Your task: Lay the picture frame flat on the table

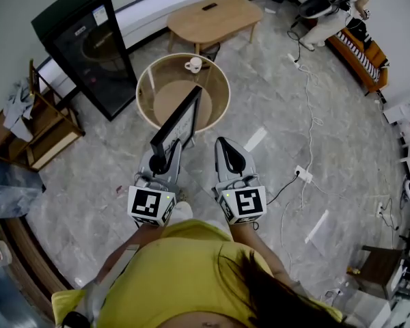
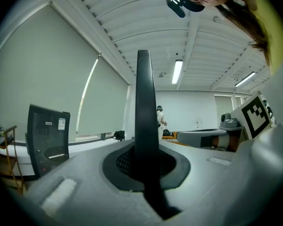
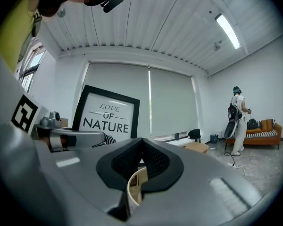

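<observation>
Nearest me, my left hand-held gripper [image 1: 162, 161] is clamped on the lower edge of the black picture frame [image 1: 181, 120]. The frame stands upright on edge, its printed face towards my right. Just beside it, my right hand-held gripper [image 1: 227, 150] has its jaws pressed together on nothing. The frame reaches over the near rim of the round glass-topped counter [image 1: 139, 96], not lying flat. A white cup [image 1: 195, 64] sits at the counter's far rim, with a wooden coffee table [image 1: 215, 18] beyond.

Grey marble-look floor [image 1: 89, 183], loose cables [image 1: 307, 108]. Oval wooden coffee table [image 1: 215, 19], black glass-door cabinet [image 1: 89, 46], wooden shelf [image 1: 44, 132], orange sofa [image 1: 361, 55]. White roller blinds [image 3: 172, 102], ceiling strip light [image 3: 228, 30].
</observation>
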Demonstrator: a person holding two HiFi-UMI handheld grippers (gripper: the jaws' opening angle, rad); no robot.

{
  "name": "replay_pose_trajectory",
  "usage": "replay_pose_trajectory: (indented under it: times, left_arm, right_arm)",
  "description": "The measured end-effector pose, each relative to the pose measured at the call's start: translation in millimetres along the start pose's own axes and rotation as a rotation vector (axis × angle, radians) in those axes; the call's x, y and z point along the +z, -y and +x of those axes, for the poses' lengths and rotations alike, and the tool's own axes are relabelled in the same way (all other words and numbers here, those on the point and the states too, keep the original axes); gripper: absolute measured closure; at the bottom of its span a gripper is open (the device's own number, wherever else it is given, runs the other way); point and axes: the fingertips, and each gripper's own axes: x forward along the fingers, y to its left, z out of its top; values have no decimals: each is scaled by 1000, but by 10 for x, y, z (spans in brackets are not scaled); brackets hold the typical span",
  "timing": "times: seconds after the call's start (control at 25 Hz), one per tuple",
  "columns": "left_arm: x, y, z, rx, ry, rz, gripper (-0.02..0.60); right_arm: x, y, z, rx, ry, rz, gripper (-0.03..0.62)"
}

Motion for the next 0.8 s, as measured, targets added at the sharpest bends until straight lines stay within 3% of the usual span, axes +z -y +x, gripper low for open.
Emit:
replay_pose_trajectory:
  times: [0.44,0.8]
  left_arm:
    - [-61,-346,614,-22,-10,-25,571]
    - [-262,-587,1310,-10,-36,-66,571]
  right_arm:
    - [-86,353,548,-34,-27,6,594]
    - [-247,813,1210,10,-50,13,594]
